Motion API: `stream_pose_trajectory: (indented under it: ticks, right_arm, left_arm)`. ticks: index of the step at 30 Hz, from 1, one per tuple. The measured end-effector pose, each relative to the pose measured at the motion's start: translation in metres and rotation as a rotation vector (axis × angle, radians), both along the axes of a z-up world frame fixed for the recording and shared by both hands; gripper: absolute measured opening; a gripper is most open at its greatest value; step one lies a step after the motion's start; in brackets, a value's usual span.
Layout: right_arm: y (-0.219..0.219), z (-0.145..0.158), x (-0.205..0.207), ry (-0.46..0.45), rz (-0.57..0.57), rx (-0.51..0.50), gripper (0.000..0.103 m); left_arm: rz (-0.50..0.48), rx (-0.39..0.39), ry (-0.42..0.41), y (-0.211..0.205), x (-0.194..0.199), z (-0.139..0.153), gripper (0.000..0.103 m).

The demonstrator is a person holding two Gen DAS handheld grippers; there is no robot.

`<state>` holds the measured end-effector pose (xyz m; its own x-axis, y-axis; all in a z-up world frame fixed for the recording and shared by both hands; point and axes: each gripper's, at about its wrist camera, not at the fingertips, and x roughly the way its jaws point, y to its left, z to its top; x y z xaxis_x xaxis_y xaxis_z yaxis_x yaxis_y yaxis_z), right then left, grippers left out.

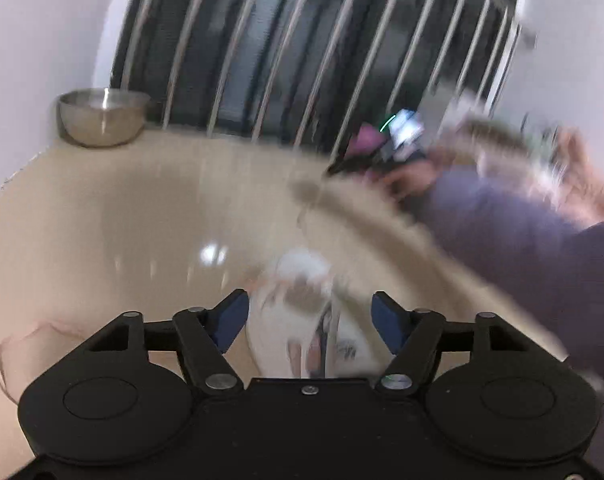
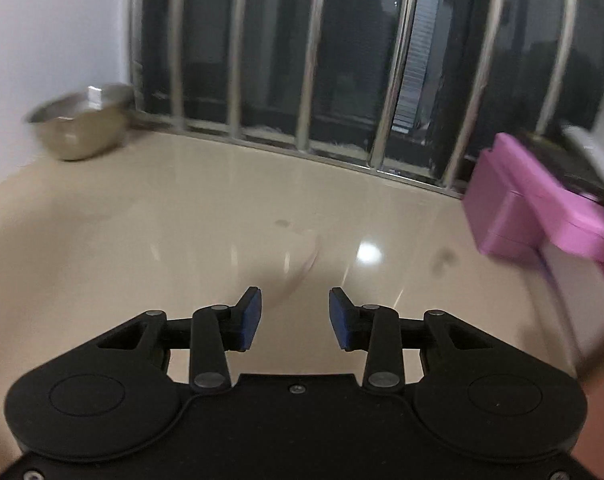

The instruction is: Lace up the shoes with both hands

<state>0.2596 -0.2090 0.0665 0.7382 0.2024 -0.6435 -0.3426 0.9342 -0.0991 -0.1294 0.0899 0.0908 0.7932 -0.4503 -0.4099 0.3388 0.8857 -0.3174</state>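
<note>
Spanning both views, the beige glossy counter (image 1: 101,220) carries everything listed here, backed by a dark barred window (image 2: 342,60) along its far edge.

Item: person's arm in a purple sleeve (image 1: 522,248), entering the left wrist view from the right, heavily blurred; the hand at its end appears to carry the other device, detail unreadable.

Item: white shoe (image 1: 302,320), blurred, lying on the counter just ahead of the left gripper (image 1: 310,316) and between its two fingers. A pale lace (image 1: 334,312) seems to rise from the shoe toward the blurred arm; whether anything holds it cannot be told.

Item: steel bowl (image 1: 101,118), far left corner of the counter, well apart from the shoe.

Item: pink block-shaped object (image 2: 542,208), right edge of the right wrist view, identity unclear.

Item: left gripper, jaws spread wide, blue pads (image 1: 229,320) either side of the shoe, clasping nothing; contact with the shoe cannot be confirmed.

Item: right gripper (image 2: 294,318), jaws parted moderately, empty, over bare counter. The shoe does not show in this view.

Step in hand, by judgement: early lacing, likely positioning to take up a lace end. The next move calls for steadying both grippers, locating the free lace end, and closing one gripper on it while the other braces the shoe.
</note>
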Motion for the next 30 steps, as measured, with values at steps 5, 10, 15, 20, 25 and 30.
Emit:
stream_pose_trajectory:
  ticks: [5, 10, 15, 20, 25, 30]
  right_arm:
    - [0.004, -0.049, 0.096, 0.102, -0.1, 0.029, 0.035]
    - [0.004, -0.065, 0.108, 0.116, -0.121, 0.087, 0.0]
    - [0.005, -0.018, 0.043, -0.007, -0.094, 0.202, 0.0]
    - [0.026, 0.082, -0.136, -0.235, 0.157, 0.384, 0.0]
    - [0.056, 0.114, -0.317, -0.351, 0.363, 0.441, 0.0]
    - [0.072, 0.107, -0.428, -0.383, 0.408, 0.478, 0.0]
  left_arm:
    - [0.163, -0.127, -0.051, 0.054, 0.006, 0.014, 0.078]
    - [0.286, -0.253, -0.043, 0.079, 0.023, -0.002, 0.077]
    - [0.227, -0.356, -0.033, 0.073, 0.042, -0.004, 0.076]
    - [0.084, -0.439, -0.111, 0.042, 0.049, 0.02, 0.078]
    - [0.016, -0.587, -0.124, 0.01, 0.044, 0.036, 0.077]
    - [-0.048, -0.716, -0.128, 0.003, 0.009, 0.038, 0.036]
